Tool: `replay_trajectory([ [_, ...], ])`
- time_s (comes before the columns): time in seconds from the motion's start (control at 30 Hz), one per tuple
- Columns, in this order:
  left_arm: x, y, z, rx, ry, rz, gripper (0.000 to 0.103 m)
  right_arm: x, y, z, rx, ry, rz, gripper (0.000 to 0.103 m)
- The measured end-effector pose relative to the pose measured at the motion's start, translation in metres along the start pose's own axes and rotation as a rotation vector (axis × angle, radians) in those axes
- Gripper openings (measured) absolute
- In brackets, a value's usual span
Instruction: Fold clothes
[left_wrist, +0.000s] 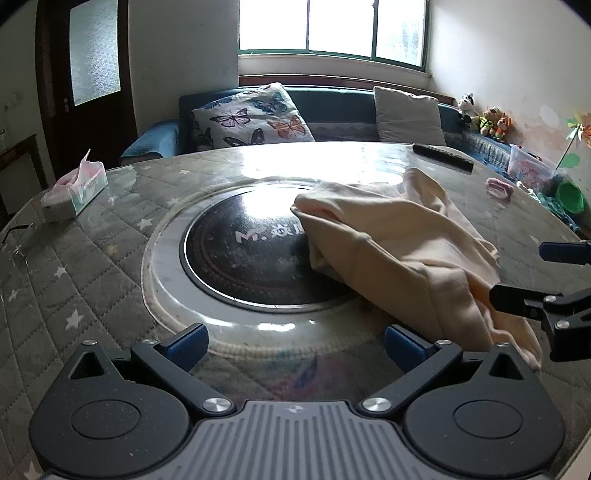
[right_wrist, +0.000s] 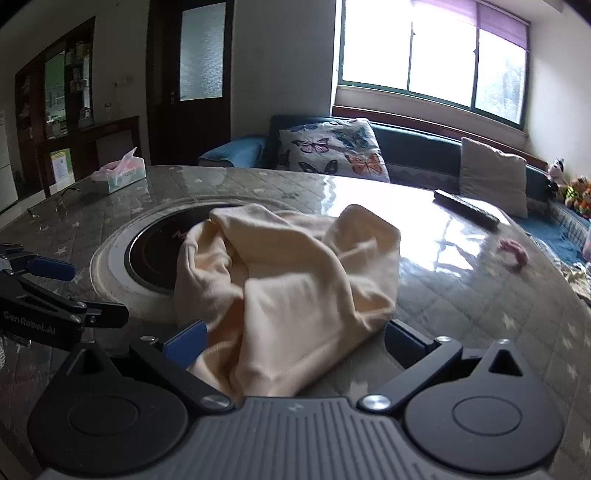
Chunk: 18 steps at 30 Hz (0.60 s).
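A crumpled cream garment (left_wrist: 399, 251) (right_wrist: 295, 273) lies in a heap on the round quilt-patterned table (left_wrist: 92, 258), partly over the black round hob (left_wrist: 240, 251) set in its middle. My left gripper (left_wrist: 295, 345) stands open above the table's near side, left of the garment, with nothing between its blue pads. My right gripper (right_wrist: 295, 341) is open too, and the garment's near edge lies between its fingers without the pads pressing on it. Each gripper shows in the other's view: the right gripper (left_wrist: 532, 277) at the garment's right end, the left gripper (right_wrist: 77, 291) beside its left edge.
A tissue box (left_wrist: 75, 188) (right_wrist: 122, 171) sits at the far left of the table. A black remote (left_wrist: 443, 157) (right_wrist: 467, 208) and a pink hair tie (left_wrist: 498, 188) (right_wrist: 513, 254) lie at the far right. Behind the table is a sofa with a butterfly cushion (left_wrist: 255, 118).
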<state>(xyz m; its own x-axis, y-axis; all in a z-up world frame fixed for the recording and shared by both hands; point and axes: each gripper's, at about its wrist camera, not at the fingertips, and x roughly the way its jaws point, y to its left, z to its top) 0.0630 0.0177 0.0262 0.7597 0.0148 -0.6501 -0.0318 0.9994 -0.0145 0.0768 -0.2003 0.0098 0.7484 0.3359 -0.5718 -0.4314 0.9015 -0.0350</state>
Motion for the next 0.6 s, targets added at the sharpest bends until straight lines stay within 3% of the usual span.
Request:
replay_trajectory([
  [0.23, 0.012, 0.017, 0.021, -0.019, -0.018, 0.025, 0.101, 0.030, 0.001, 0.026, -0.021, 0.012, 0.035, 0.100],
  [0.6, 0.035, 0.042, 0.044, -0.046, -0.002, 0.016, 0.083, 0.093, 0.008, 0.067, -0.138, 0.034, 0.047, 0.087],
])
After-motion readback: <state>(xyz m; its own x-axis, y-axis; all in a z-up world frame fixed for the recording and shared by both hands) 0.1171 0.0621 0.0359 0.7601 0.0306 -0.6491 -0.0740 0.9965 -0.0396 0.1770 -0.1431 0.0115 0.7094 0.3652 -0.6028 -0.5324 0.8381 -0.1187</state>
